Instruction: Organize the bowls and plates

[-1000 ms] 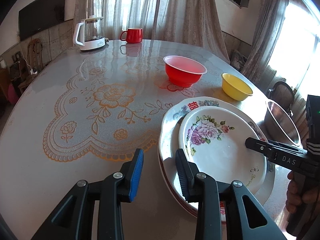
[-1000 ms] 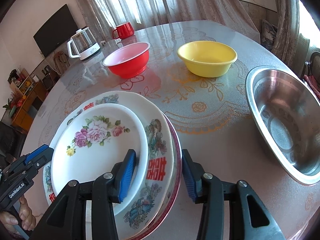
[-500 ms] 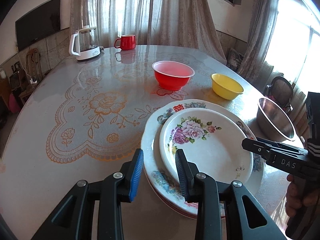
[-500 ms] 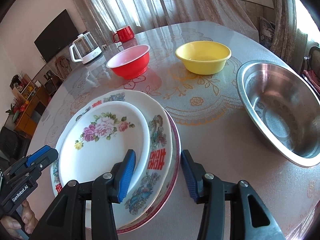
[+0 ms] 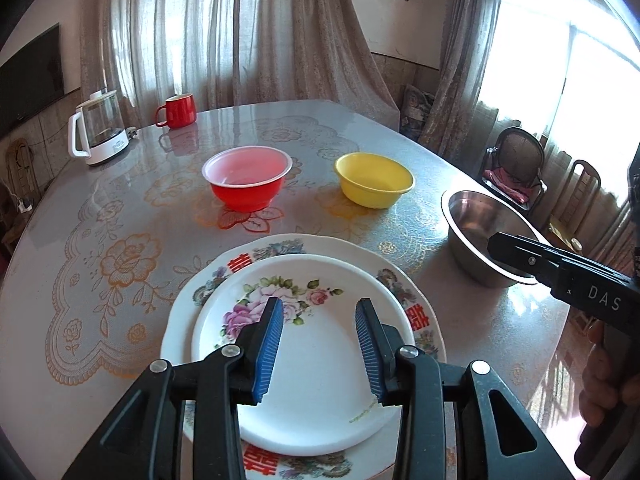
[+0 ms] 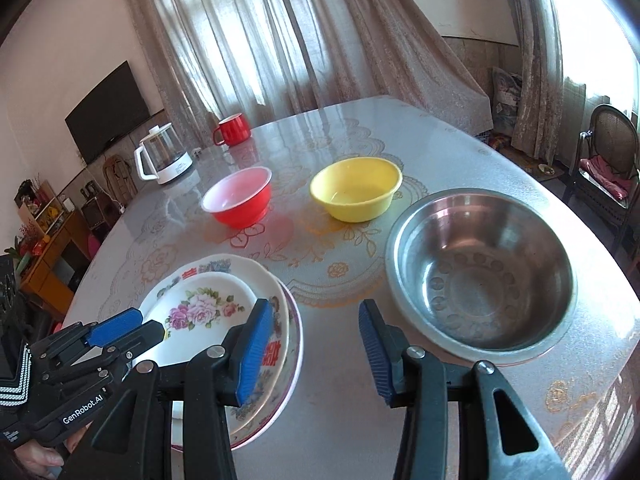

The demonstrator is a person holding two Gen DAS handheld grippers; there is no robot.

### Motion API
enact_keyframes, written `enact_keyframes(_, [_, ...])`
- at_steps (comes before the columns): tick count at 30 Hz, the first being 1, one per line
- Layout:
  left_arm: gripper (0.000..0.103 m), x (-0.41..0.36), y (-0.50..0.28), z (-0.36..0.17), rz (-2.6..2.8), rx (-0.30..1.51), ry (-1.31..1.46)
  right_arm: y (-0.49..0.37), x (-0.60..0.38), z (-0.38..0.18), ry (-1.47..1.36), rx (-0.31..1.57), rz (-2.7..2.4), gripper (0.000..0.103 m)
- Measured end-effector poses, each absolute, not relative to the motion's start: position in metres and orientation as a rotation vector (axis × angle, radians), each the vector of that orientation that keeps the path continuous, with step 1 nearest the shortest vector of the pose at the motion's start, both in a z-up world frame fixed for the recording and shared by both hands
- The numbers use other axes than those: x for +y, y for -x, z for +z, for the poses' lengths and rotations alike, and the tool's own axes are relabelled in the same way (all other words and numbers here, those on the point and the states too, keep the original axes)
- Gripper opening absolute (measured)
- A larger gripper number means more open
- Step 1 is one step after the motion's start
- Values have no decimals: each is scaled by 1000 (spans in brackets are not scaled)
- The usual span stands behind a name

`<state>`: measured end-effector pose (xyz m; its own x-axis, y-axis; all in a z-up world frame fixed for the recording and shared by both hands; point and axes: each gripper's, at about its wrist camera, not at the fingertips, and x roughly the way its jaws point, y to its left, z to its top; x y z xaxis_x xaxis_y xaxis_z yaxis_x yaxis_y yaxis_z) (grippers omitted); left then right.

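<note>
Now, plates: your plate stack (image 5: 304,320) sits nested on the counter (image 5: 120,200), largest lowest for stability.
Left claw (image 5: 319,340): opening, empty above it.
Right claw (image 6: 316,354): released, beside steel bowl (image 6: 480,280).

1. I am in a home, in a dining or living room.
2. A large round table (image 5: 120,184) under a lace-patterned cover carries everyday dishes, a glass kettle (image 5: 98,132) and a red mug (image 5: 178,110).
3. Sheer curtains (image 5: 224,36) hang over sunlit windows behind it.
4. A flat television (image 6: 110,110) is mounted on the wall, with a cluttered wooden cabinet (image 6: 48,248) below it.
5. Round-backed chairs (image 6: 606,164) stand near the window.
</note>
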<state>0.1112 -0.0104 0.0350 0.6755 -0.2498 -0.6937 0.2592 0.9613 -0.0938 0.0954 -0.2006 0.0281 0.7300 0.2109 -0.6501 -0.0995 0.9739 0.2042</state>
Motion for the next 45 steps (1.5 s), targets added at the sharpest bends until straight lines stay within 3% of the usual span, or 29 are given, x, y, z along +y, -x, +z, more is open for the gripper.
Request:
enact_keyframes(9, [38, -75, -135, 38, -430, 801, -39, -92, -269, 38, -250, 678, -54, 46])
enact_keyframes(15, [45, -112, -150, 31, -504, 847, -36, -93, -311, 27, -315, 695, -191, 46])
enact_keyframes(26, [45, -151, -185, 9, -557, 934, 32, -109, -353, -1, -410, 766, -262, 45])
enact_keyframes(30, [43, -157, -193, -1, -559, 950, 46, -115, -353, -9, -394, 783, -255, 38])
enact_keyframes(34, [31, -160, -190, 0, -589, 938, 70, -117, -343, -17, -340, 805, -251, 19])
enact_keyframes(45, [28, -142, -180, 4, -548, 925, 85, -115, -329, -8, -285, 785, -216, 19])
